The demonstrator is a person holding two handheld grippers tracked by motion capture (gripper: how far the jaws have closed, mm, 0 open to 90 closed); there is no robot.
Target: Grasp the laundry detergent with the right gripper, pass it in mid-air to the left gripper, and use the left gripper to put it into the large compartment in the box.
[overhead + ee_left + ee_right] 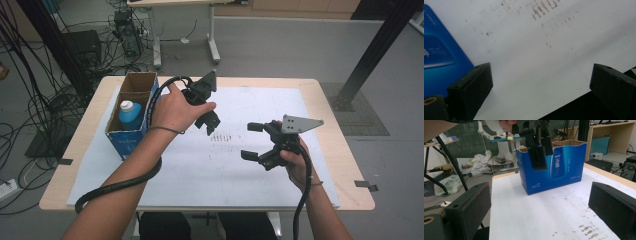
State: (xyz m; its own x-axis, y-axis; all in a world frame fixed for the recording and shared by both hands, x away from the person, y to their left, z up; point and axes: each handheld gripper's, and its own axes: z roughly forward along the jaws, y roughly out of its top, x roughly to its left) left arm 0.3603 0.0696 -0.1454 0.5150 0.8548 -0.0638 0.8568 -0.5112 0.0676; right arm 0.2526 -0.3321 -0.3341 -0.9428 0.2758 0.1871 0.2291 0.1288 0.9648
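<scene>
Bottle (131, 114) stands upright in the blue box (131, 138), near your left gripper (209, 123); likely light, rigid, slippery, so grasp its neck. Both grippers (254, 141) gape, empty.

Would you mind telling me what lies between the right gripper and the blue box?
Only bare white sheet with brown specks separates the right gripper from the blue box, per the right gripper view.

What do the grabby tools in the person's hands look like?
Each is a black gripper with two chunky, flat-faced jaws. The left gripper trails a thick black ribbed cable that loops off the table's front edge. The right gripper carries a grey three-cornered plate with small holes on top, and its black cable runs down along the forearm. The person's forearms are bare, with a thin band on each wrist.
</scene>
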